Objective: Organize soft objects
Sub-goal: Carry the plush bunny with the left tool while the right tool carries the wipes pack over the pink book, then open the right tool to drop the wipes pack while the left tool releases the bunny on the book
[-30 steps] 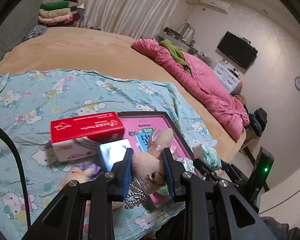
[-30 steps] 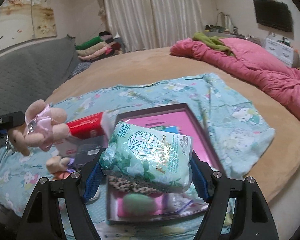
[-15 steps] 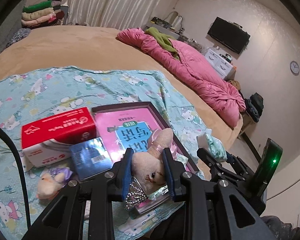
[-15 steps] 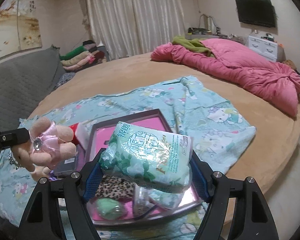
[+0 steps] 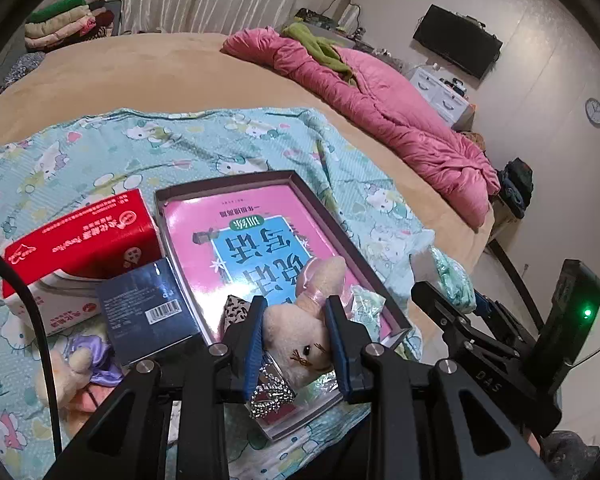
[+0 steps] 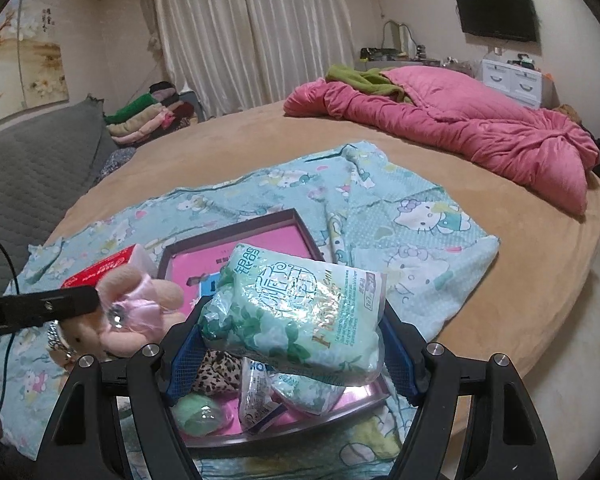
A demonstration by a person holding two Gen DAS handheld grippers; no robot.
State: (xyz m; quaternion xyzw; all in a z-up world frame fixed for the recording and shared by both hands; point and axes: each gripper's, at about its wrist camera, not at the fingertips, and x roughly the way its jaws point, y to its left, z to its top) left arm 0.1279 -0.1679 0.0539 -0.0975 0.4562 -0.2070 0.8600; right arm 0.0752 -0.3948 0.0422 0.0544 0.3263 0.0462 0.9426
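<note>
On tan round bed (image 6: 228,148), cartoon-print sheet (image 6: 400,216), pink quilt (image 6: 480,128)

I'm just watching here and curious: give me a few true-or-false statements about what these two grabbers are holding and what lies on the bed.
1. The left gripper holds a plush bunny. True.
2. The right gripper is empty. False: it clamps a green tissue pack.
3. The red tissue box lies inside the tray. False: it lies beside it, on the cartoon sheet.
4. A pink quilt lies bunched on the bed's far side. True.
</note>
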